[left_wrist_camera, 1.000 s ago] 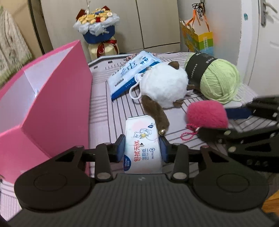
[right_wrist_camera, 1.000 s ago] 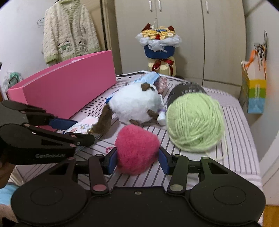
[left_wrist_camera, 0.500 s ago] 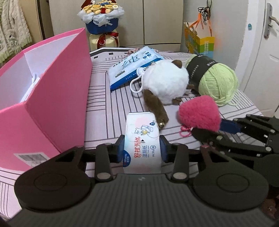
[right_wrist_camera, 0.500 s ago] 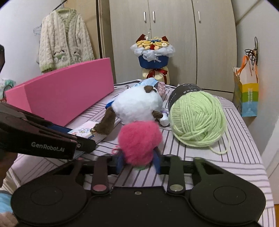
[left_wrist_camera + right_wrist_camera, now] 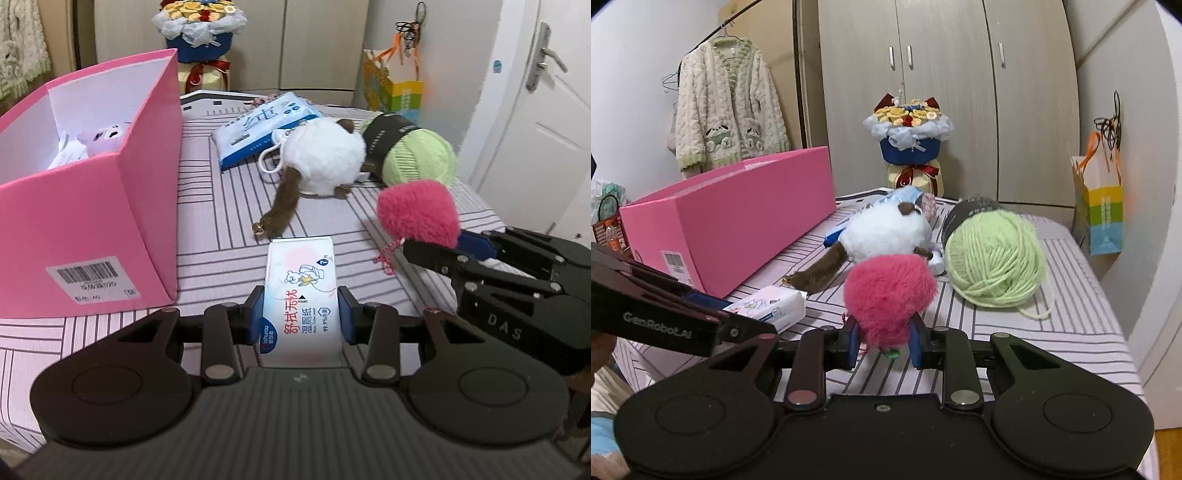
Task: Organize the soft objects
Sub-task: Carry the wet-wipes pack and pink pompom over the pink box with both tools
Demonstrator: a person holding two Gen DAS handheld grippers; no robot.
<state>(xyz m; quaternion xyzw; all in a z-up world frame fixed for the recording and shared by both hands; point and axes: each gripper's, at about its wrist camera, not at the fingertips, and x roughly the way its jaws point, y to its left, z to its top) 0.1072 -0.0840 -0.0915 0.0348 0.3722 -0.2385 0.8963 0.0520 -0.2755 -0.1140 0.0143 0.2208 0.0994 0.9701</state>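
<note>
Striped cloth (image 5: 207,254) covers the table under the left claw (image 5: 301,319), whose blue pads clamp a white wet-wipe pack (image 5: 301,295); the open pink cardboard box (image 5: 147,206) stands ahead to its left, so the slick pack could slip out or clip the box's near wall on the way over. From the right claw (image 5: 884,341), whose jaws have just been closing, a fluffy magenta pom-pom (image 5: 890,299) is pinched only at its base and may squirm free, while the white plush toy with a brown tail (image 5: 890,232) and the green yarn ball (image 5: 995,260) sit just beyond, and the left claw lies between it and the box.
</note>
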